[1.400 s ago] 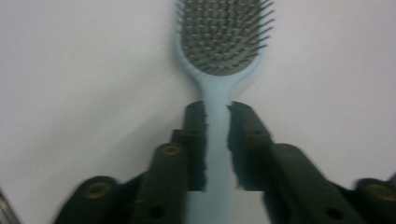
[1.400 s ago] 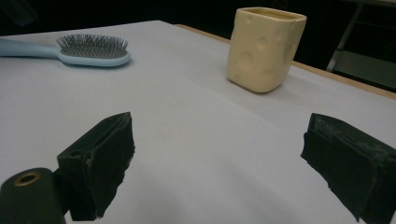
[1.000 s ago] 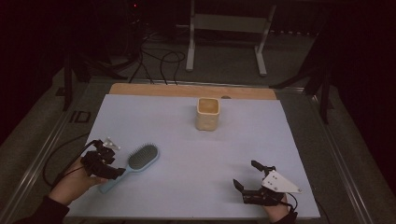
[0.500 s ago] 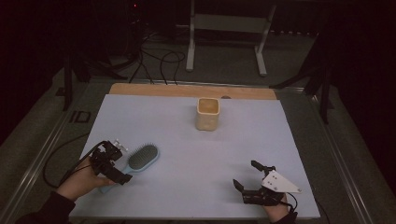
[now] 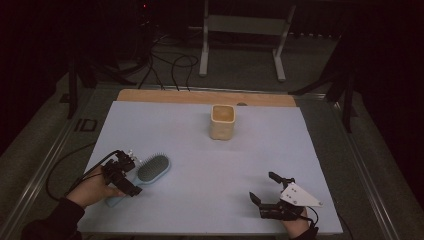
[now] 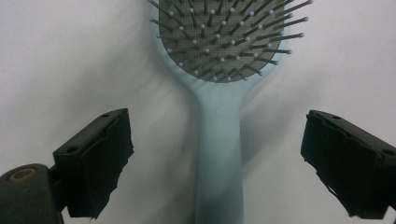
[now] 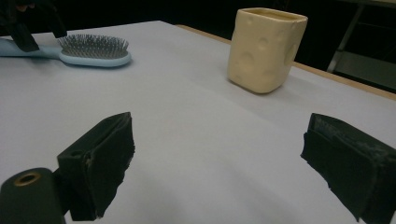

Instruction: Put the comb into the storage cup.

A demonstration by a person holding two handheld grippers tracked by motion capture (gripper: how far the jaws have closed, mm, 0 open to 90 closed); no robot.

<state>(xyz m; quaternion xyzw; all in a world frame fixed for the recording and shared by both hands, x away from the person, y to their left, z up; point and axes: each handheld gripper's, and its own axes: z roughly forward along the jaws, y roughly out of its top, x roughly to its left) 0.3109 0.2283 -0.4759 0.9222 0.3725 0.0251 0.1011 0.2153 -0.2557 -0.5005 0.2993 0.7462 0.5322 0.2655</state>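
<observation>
Left claw [image 6: 219, 158] wide astride the hairbrush [image 5: 150, 170] handle, right claw [image 5: 267, 187] wide near the surface [image 5: 200, 210] edge, well clear of the hairbrush.

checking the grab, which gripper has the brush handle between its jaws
The left gripper: its open jaws straddle the pale blue hairbrush handle. The right gripper is open over bare table.

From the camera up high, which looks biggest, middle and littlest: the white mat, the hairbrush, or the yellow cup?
1. The pale white table mat, by far.
2. The light blue plastic hairbrush with grey bristles.
3. The cream-yellow squarish cup.
The last two look close; the cup sits farther away, so that order is unsure.
</observation>
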